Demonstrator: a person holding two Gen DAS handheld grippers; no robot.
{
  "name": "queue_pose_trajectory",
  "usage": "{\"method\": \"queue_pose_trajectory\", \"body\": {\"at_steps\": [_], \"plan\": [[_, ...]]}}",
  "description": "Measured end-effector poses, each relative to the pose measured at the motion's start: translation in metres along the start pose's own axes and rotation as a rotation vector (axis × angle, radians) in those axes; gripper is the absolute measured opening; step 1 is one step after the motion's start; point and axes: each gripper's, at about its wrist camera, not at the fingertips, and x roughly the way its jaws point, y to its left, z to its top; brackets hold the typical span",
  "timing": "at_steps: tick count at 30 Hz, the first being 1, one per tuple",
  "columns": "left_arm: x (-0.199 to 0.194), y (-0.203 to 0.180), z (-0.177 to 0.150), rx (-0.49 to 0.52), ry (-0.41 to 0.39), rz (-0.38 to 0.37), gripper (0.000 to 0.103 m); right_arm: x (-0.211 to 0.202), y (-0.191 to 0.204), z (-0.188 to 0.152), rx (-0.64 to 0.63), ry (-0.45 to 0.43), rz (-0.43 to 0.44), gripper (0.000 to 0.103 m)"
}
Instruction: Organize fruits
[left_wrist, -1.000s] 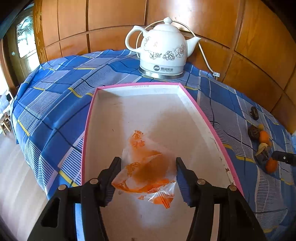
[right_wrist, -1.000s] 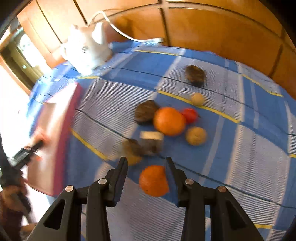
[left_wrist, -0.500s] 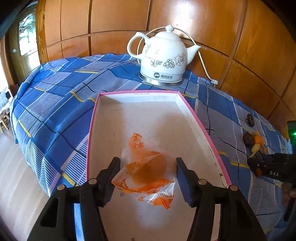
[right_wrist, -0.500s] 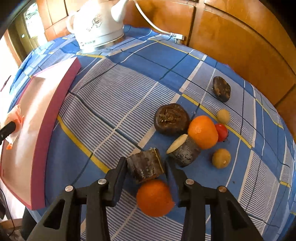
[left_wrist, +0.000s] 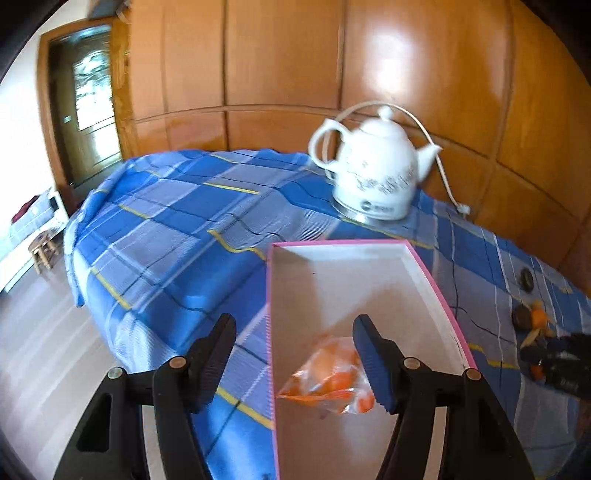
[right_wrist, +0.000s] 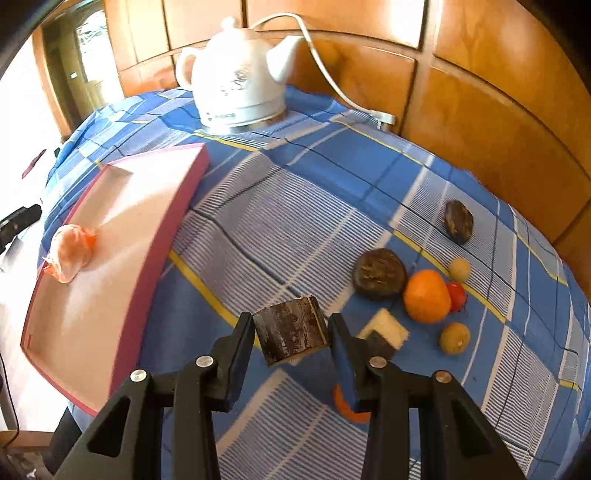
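Note:
My right gripper (right_wrist: 291, 334) is shut on a dark cut piece of sugarcane (right_wrist: 291, 335) and holds it above the blue checked cloth. Behind it lie a second cut piece (right_wrist: 382, 332), an orange (right_wrist: 426, 295), two dark round fruits (right_wrist: 378, 272), a red fruit (right_wrist: 457, 295) and two small tan fruits (right_wrist: 454, 338). Another orange (right_wrist: 347, 408) peeks out under the right finger. My left gripper (left_wrist: 293, 352) is open, off to the left of the wrapped orange (left_wrist: 328, 376) lying in the pink-rimmed tray (left_wrist: 430, 273). The wrapped orange (right_wrist: 70, 253) and tray (right_wrist: 173, 221) also show in the right wrist view.
A white ceramic kettle (left_wrist: 373, 177) with a cord stands behind the tray, against the wooden wall panels. The table edge drops to the floor on the left (left_wrist: 55, 350). A door (left_wrist: 92, 110) is at the far left.
My right gripper has lifted the sugarcane piece off the cloth, clear of the orange. My left gripper has drawn back and swung left, away from the wrapped orange, which stays in the tray.

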Motion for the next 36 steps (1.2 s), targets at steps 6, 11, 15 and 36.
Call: {"method": "queue_pose_trajectory", "body": {"at_steps": [6,11,15,36], "plan": [[-0.025,0.006,-0.011,-0.068,-0.024,0.021,0.080,0.003,0.007,-0.004,0.011,-0.001,0.025,0.041],[-0.036,-0.007,-0.017,-0.057,-0.034,0.013,0.083,0.001,0.009,-0.008,0.036,-0.004,0.044,0.041],[-0.039,-0.020,-0.022,-0.021,-0.036,0.005,0.084,-0.008,0.017,-0.007,0.031,-0.030,0.076,0.041],[-0.036,-0.016,-0.027,-0.027,-0.032,0.018,0.085,-0.005,0.116,0.017,-0.076,0.037,0.388,0.041]]}}
